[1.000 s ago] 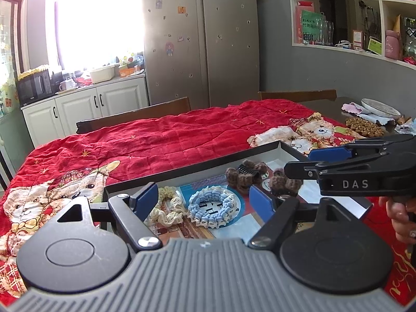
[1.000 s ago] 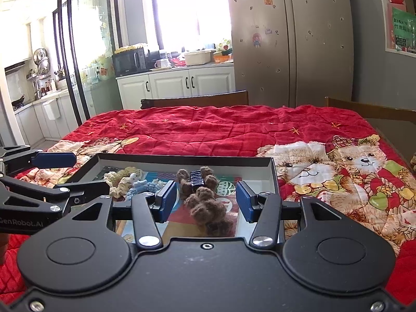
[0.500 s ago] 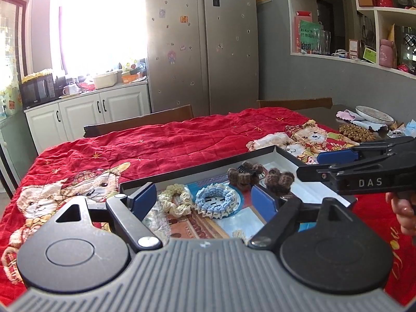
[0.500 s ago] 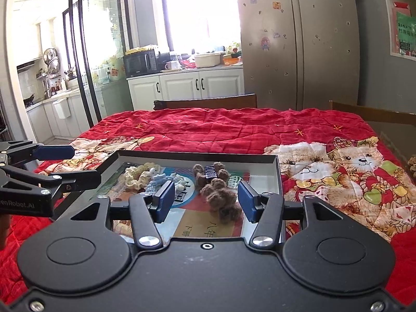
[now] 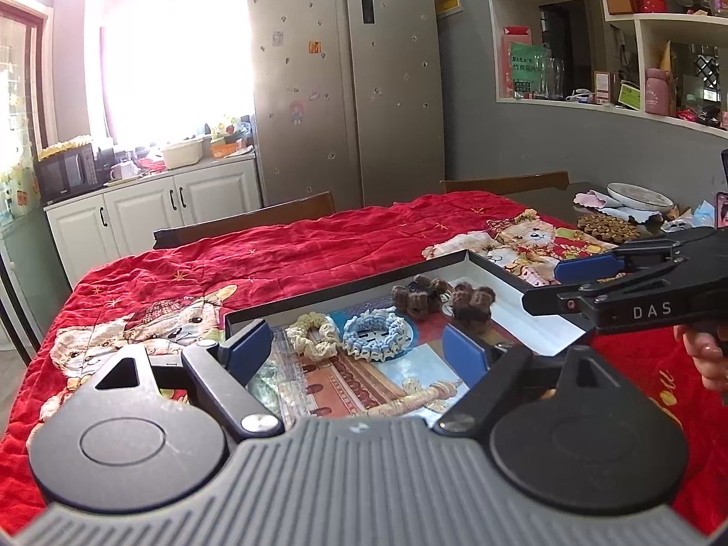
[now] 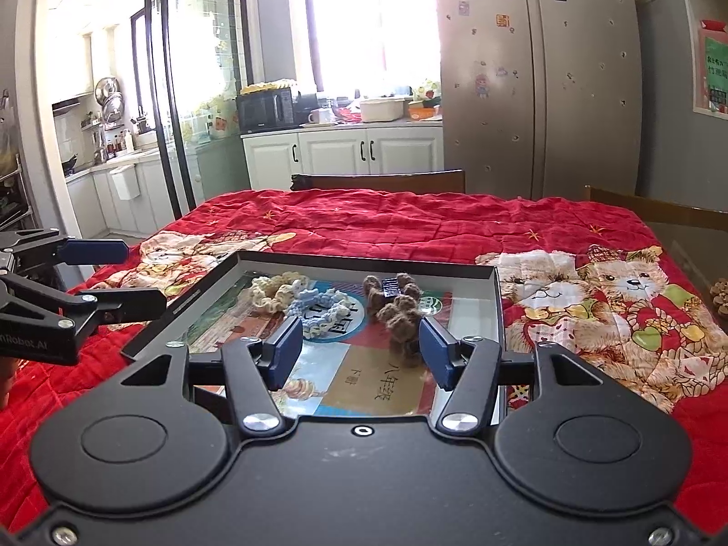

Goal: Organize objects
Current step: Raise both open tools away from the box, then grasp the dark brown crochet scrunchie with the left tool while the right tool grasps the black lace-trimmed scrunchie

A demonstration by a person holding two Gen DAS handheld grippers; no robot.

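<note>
A red quilt [image 6: 409, 223] printed with bears covers the counter, likely there to cushion it and keep small things from sliding, and on it lies a shallow black-rimmed tray [image 6: 364, 258] whose low walls keep the loose pieces together. Four crocheted hair pieces sit in a row toward the tray's far side, on its printed lining: a cream scrunchie [image 5: 314, 333] at the left, a blue scrunchie [image 5: 375, 334] touching it, then a brown clip [image 5: 416, 293] and a brown scrunchie [image 5: 471, 301] close together, so like seems grouped with like and the sorting looks largely done. The left claw [image 5: 355, 348] hangs above the tray's near edge, spread wide with nothing in it, fingers framing the two pale scrunchies. The right claw [image 6: 359, 350] is likewise wide apart and empty, poised over the near end with the brown scrunchie just inside its right finger
</note>
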